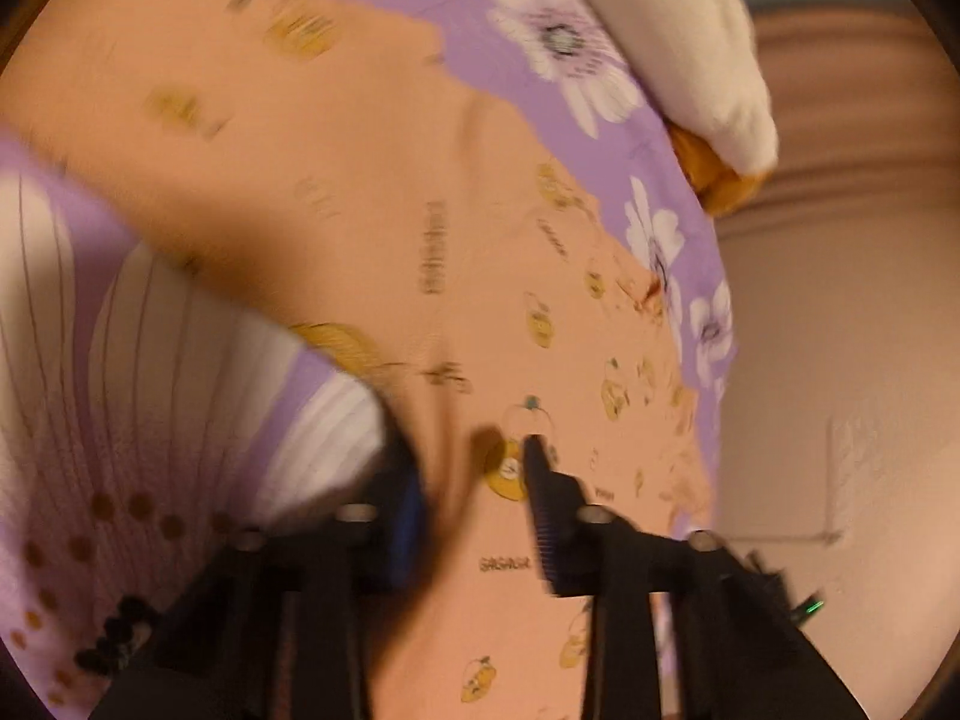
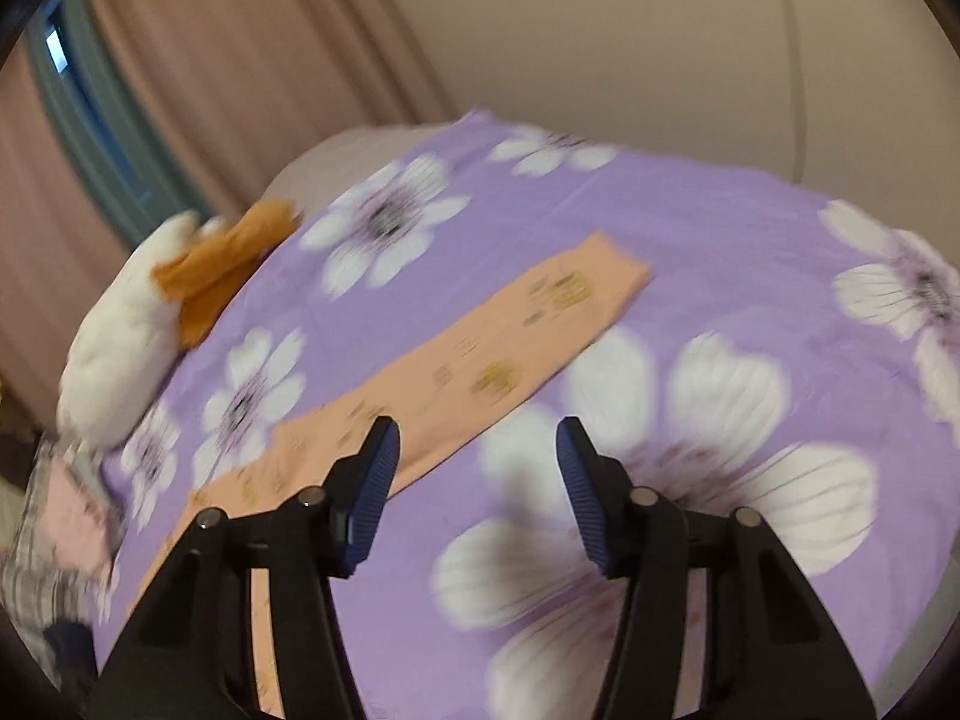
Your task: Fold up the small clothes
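Centrally in the left wrist view, the peach printed cotton garment (image 1: 372, 192) lies on the purple floral bedsheet (image 1: 510, 12); the left gripper (image 1: 468, 450) pinches a raised fold. Right gripper (image 2: 477, 426) stands apart, empty, garment at its left finger.

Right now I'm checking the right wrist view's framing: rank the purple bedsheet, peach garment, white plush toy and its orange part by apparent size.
1. purple bedsheet, by far the largest.
2. peach garment.
3. white plush toy; it sits farther off, so its ranking against the garment is unsure.
4. orange part, smallest.
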### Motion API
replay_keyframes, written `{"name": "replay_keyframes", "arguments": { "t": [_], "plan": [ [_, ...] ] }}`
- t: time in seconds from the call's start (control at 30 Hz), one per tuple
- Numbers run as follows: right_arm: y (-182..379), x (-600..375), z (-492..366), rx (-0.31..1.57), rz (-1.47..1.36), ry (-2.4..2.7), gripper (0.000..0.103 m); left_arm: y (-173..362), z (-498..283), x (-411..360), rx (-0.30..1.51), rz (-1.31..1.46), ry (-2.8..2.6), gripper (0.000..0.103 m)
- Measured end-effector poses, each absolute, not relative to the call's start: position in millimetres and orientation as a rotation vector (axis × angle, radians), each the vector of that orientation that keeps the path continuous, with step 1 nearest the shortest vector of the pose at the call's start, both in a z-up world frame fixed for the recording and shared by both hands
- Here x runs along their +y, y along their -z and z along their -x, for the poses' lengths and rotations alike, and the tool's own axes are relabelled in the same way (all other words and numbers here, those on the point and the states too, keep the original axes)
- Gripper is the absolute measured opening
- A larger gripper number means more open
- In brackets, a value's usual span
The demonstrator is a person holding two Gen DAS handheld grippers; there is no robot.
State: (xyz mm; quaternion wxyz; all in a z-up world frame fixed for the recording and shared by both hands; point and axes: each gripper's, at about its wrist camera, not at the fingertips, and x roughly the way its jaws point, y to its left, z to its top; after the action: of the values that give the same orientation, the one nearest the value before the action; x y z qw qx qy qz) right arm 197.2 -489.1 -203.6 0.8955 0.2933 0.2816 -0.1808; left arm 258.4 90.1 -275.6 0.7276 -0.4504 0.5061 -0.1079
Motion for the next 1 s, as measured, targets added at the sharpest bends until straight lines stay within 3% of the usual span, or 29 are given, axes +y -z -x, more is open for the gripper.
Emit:
{"name": "replay_keyframes", "arguments": {
  "t": [0.03,0.07,0.27,0.4,0.5,0.6,0.7,0.83,1.0],
  "plan": [
    [205,-501,-197,0.584,-0.652,0.395,0.055,282,-259,94,1.135,1.016,0.228,0.01],
    [209,-513,-196,0.588,-0.701,0.403,0.055,287,-261,97,1.149,1.032,0.227,0.008],
    [263,-587,-202,0.598,-0.999,0.348,0.051,289,-265,98,1.165,1.028,0.245,0.009],
    [303,-616,-220,0.561,-1.249,0.244,0.04,287,-264,96,1.159,0.98,0.228,0.009],
    [304,-624,-238,0.498,-1.242,0.23,0.036,289,-264,98,1.159,0.981,0.23,0.008],
    [311,-626,-260,0.532,-1.23,0.224,0.002,290,-265,97,1.159,0.975,0.229,0.009],
    [305,-620,-268,0.552,-1.156,0.263,0.005,287,-263,95,1.154,0.938,0.216,0.008],
    [257,-585,-284,0.574,-0.957,0.194,0.005,282,-264,88,1.144,0.852,0.189,0.009],
    [187,-454,-318,0.565,-0.834,-0.162,0.006,282,-263,85,1.131,0.837,0.17,0.008]
  ]
}}
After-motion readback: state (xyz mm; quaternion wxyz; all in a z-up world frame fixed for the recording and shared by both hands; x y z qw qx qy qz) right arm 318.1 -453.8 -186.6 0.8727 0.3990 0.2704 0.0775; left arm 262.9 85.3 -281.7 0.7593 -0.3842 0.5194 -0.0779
